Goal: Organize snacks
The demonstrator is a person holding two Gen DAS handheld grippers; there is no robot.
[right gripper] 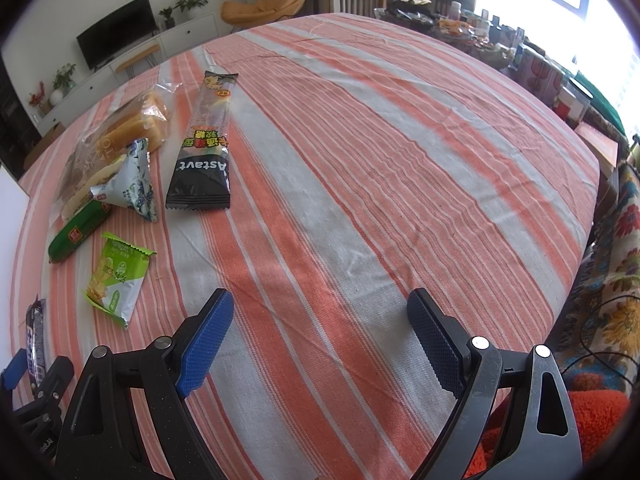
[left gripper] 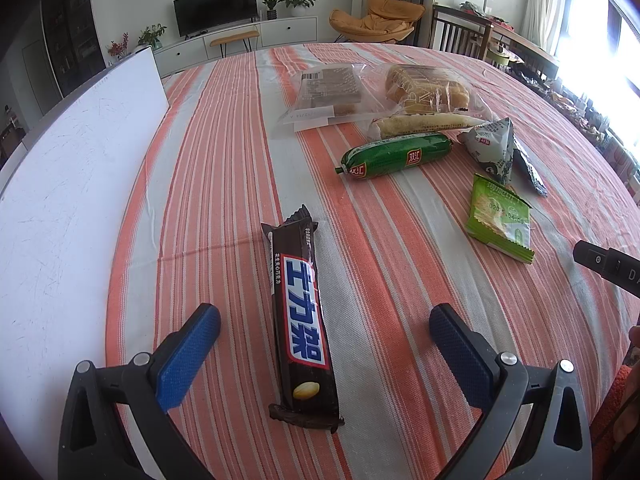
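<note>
Straddling the chocolate bar (left gripper: 303, 320) without touching it, your left gripper (left gripper: 325, 320) stands with fingers wide apart, the white board (left gripper: 76, 184) close on its left. Your right gripper (right gripper: 320, 316) gapes equally wide over bare striped tablecloth (right gripper: 400, 168). Remaining snacks, from green wafer packet (right gripper: 116, 276) to black candy bag (right gripper: 204, 152), cluster left, leaving open room toward the right edge.

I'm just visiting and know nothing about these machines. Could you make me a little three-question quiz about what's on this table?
1. True or false: the left claw is squeezing the chocolate bar.
2. Which snack lies nearest the green sausage? A) triangular pouch B) black candy pack
3. Fill in: the right claw holds ____.

Key: 1 false, it is open around the bar; 2 A; 3 nothing.
</note>
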